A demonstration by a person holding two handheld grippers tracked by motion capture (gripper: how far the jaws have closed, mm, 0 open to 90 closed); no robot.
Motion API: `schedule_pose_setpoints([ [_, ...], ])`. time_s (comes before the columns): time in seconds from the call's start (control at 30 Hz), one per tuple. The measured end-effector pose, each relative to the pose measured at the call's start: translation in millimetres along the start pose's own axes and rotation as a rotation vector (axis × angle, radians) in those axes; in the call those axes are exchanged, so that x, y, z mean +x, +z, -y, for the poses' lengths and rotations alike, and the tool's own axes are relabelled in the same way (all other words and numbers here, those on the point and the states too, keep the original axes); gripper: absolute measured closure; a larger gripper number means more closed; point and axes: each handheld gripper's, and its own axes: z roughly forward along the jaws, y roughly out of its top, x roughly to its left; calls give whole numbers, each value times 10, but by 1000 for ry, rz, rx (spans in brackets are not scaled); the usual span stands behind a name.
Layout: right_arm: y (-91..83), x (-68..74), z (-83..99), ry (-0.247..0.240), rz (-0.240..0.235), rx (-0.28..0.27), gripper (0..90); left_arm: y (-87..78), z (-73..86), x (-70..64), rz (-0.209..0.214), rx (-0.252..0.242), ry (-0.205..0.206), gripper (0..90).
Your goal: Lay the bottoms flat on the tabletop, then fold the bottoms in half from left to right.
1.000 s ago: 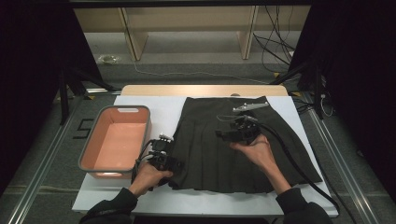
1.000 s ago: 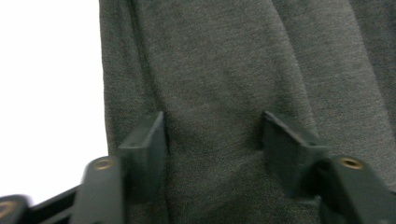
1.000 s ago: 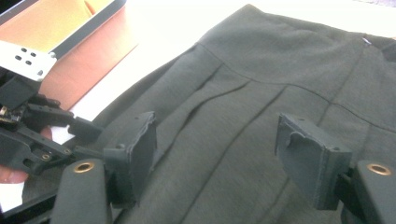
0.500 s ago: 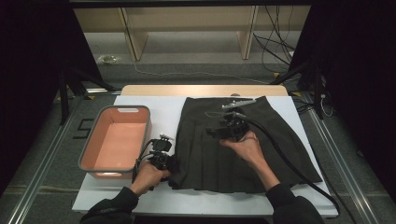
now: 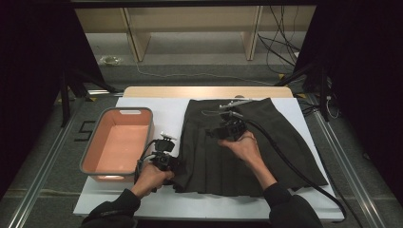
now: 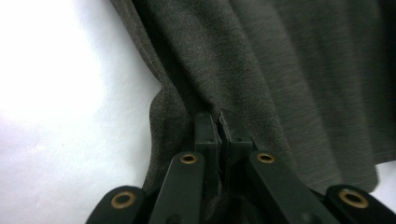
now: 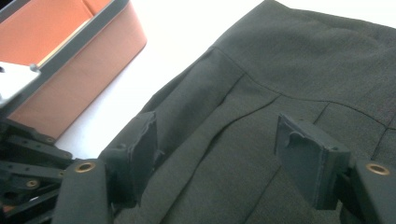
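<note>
From the high view, a dark pleated skirt [image 5: 247,142] lies flat on the white worktop [image 5: 142,199], beside an orange bin [image 5: 119,142]. The left gripper [image 5: 173,166] sits at the skirt's near left hem; the right gripper [image 5: 223,130] hovers over its upper middle. This looks like the start of a fold.

In the left gripper view, the jaws are pressed together, pinching the skirt's edge [image 6: 187,102] (a small fold rises there).

In the right gripper view, the jaws stand spread above the pleats [image 7: 243,121]; next they need to come down and close on cloth.
</note>
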Motion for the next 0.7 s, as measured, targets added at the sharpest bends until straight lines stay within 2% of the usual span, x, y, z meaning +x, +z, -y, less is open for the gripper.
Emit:
schedule_pose_setpoints([
  [0.17,31,-9,-19,7,10,9,302,-47,-13,-38,24,-25,-4,869],
  [0.33,63,-28,-41,15,21,15,299,-70,-21,-61,38,-35,11,869],
  [0.4,79,-35,-50,14,24,16,298,-85,-25,-80,45,-49,2,869],
  [0.43,85,-41,-55,17,24,17,298,-99,-28,-76,48,-44,15,869],
  [0.57,105,-78,-79,38,25,19,297,-129,-40,-107,63,-64,8,869],
  [0.7,110,-105,-104,39,35,22,295,-151,-49,-147,72,-75,23,869],
])
